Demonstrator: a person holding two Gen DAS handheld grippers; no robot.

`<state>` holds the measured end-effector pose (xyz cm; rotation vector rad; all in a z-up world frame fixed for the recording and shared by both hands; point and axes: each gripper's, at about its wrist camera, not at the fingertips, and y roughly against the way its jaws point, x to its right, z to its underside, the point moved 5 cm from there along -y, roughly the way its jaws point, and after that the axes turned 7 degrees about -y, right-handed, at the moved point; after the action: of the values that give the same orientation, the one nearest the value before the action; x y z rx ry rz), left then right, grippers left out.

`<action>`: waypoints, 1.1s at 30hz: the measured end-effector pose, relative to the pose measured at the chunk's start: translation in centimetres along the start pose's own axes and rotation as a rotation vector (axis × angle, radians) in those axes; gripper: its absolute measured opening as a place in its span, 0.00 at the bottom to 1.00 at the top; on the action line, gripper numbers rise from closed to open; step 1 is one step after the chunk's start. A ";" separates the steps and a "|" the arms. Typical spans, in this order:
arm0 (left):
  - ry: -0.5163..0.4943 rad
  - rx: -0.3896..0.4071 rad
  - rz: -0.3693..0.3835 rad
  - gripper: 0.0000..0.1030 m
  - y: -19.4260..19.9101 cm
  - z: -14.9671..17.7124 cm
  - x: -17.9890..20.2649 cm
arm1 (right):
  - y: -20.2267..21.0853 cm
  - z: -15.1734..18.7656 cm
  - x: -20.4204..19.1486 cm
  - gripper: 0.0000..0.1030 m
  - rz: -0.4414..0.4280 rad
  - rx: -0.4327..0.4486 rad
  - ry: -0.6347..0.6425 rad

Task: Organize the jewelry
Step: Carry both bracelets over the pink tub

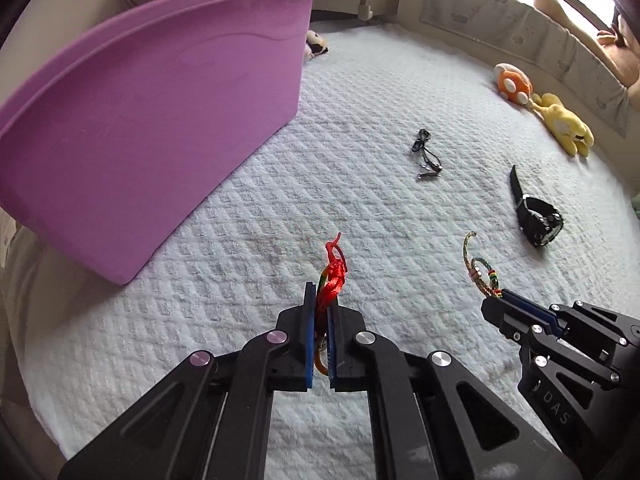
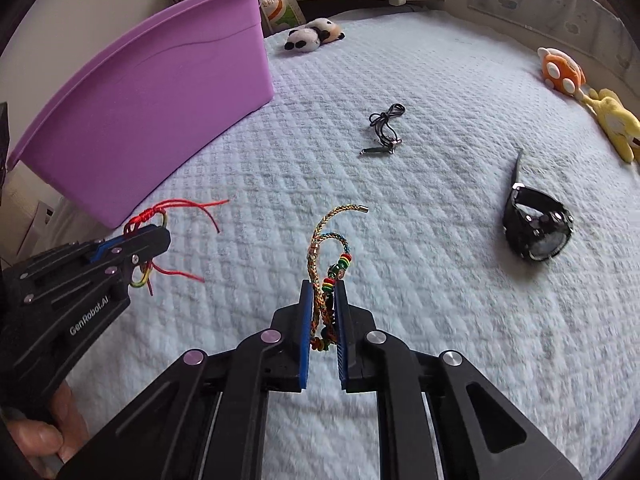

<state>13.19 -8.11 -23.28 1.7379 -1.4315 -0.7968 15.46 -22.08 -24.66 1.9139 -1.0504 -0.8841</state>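
My left gripper (image 1: 321,294) is shut on a red cord bracelet (image 1: 333,270) and holds it above the white bedspread; it shows at the left of the right wrist view (image 2: 154,236), cord ends (image 2: 192,204) trailing. My right gripper (image 2: 323,292) is shut on a braided multicoloured beaded bracelet (image 2: 329,240); it shows at the right of the left wrist view (image 1: 494,300). A purple tub (image 1: 140,120) (image 2: 160,112) stands at the left. A black cord necklace (image 1: 425,154) (image 2: 385,130) and a black watch (image 1: 538,218) (image 2: 536,228) lie on the bed.
The white quilted bedspread (image 1: 320,184) covers the bed. A panda plush (image 2: 314,34) lies behind the tub. Orange (image 1: 512,82) and yellow (image 1: 564,122) plush toys lie at the far right beside a padded bumper (image 1: 520,36).
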 end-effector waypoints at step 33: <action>0.013 0.035 -0.009 0.05 21.7 -15.1 -16.1 | 19.8 -15.0 -16.7 0.10 -0.177 0.143 -0.062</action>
<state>11.30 7.64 3.32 1.7740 -1.4372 -0.7681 14.02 -10.23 2.85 2.1363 -1.0155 -0.9959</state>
